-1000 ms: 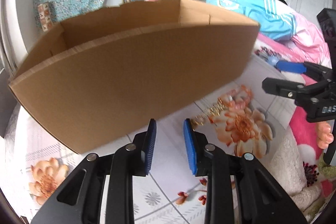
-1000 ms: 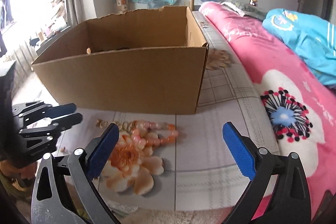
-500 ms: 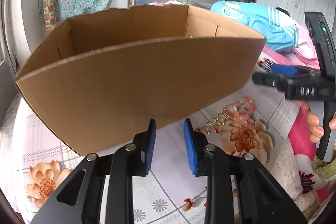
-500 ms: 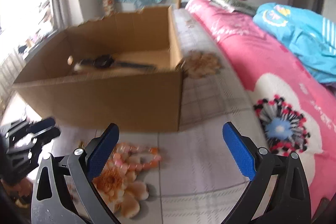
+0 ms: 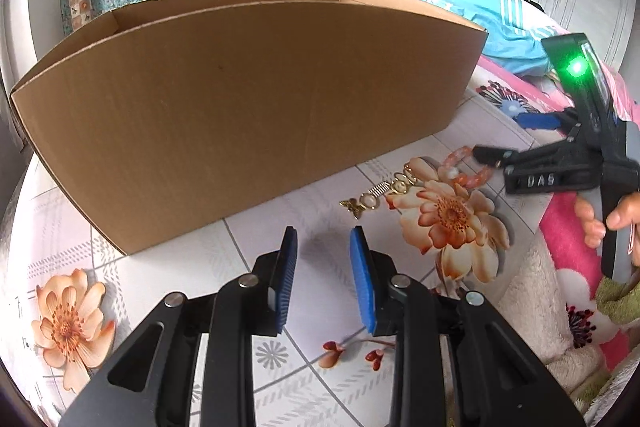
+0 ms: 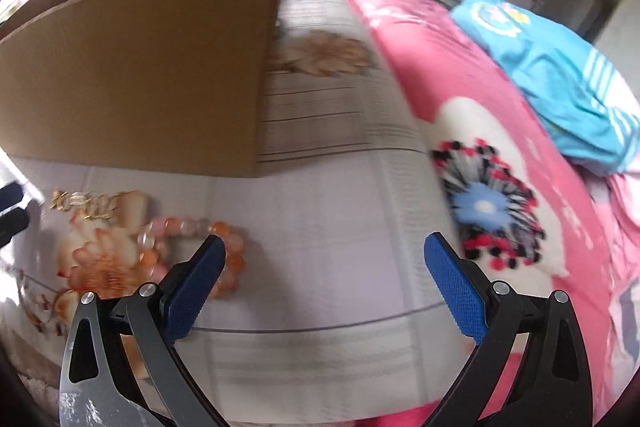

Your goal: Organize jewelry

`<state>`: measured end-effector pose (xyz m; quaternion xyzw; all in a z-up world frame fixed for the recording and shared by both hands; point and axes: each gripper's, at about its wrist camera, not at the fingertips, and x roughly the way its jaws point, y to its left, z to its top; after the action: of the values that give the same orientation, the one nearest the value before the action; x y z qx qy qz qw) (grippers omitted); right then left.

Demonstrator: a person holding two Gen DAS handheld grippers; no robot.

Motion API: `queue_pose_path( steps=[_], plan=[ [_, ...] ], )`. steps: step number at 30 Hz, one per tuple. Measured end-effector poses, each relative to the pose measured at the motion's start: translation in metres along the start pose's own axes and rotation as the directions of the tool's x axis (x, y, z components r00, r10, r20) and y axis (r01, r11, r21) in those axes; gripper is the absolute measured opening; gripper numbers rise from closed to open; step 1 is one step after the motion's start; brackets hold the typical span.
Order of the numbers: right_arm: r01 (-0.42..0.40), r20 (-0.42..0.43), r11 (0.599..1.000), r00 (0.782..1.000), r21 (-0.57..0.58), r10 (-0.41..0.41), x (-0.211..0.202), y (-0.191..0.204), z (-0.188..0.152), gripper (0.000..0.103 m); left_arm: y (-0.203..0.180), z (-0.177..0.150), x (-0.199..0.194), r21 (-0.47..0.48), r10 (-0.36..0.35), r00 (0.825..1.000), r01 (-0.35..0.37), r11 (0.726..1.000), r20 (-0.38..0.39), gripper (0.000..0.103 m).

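A bracelet of pink and orange beads (image 5: 456,157) lies on the flowered sheet in front of a big open cardboard box (image 5: 240,107). Left of it lies a gold chain piece (image 5: 384,189). My left gripper (image 5: 323,259) hovers over bare sheet short of the gold piece, its blue pads a narrow gap apart with nothing between them. My right gripper (image 5: 508,137) comes in from the right. In the right wrist view my right gripper (image 6: 320,259) stands wide open, and its left finger overlaps the bead bracelet (image 6: 188,227). The gold piece (image 6: 86,205) lies further left, below the box (image 6: 140,75).
A pink flowered blanket (image 6: 400,27) runs along the right with a blue garment (image 6: 560,79) on it. A fluffy cream cloth (image 5: 548,307) lies at the near right edge. A person's hand (image 5: 596,223) holds the right gripper's handle. A flowered cloth hangs on the back wall.
My right gripper has dropped and tipped down toward the bead bracelet, so the box's inside is out of its view. My left gripper has hardly moved.
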<state>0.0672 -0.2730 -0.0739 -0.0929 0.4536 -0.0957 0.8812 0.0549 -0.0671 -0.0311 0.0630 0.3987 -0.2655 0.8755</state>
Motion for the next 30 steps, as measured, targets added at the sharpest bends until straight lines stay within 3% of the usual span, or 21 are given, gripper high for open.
queue_pose_path(
  steps=[7, 10, 14, 19, 22, 30],
  plan=[
    [-0.083, 0.112, 0.994, 0.991, 0.068, 0.075, -0.03, -0.014, -0.002, 0.095, -0.009, 0.002, -0.005, 0.028, 0.011, 1.0, -0.012, 1.0, 0.019, 0.026],
    [-0.208, 0.18, 0.976, 0.964, 0.06, 0.194, -0.045, -0.004, -0.004, 0.095, -0.012, 0.004, -0.004, 0.046, 0.012, 1.0, -0.013, 0.999, 0.027, 0.026],
    [-0.392, 0.165, 0.92, 0.909, 0.021, 0.383, -0.056, 0.026, -0.008, 0.093, -0.018, 0.008, 0.001, 0.093, 0.045, 0.999, -0.048, 0.995, 0.026, 0.026],
    [-0.534, 0.068, 0.844, 0.845, 0.056, 0.53, -0.039, 0.051, -0.012, 0.056, -0.023, 0.012, 0.011, 0.128, 0.037, 0.999, -0.037, 0.991, 0.003, 0.026],
    [-0.562, 0.024, 0.824, 0.827, 0.076, 0.562, -0.029, 0.062, -0.013, 0.052, -0.022, 0.014, 0.016, 0.14, 0.033, 0.999, -0.032, 0.99, -0.006, 0.026],
    [-0.574, 0.037, 0.815, 0.818, 0.08, 0.573, -0.023, 0.064, -0.007, 0.051, -0.021, 0.021, 0.028, 0.185, 0.011, 0.999, -0.004, 0.983, -0.039, 0.026]
  ],
)
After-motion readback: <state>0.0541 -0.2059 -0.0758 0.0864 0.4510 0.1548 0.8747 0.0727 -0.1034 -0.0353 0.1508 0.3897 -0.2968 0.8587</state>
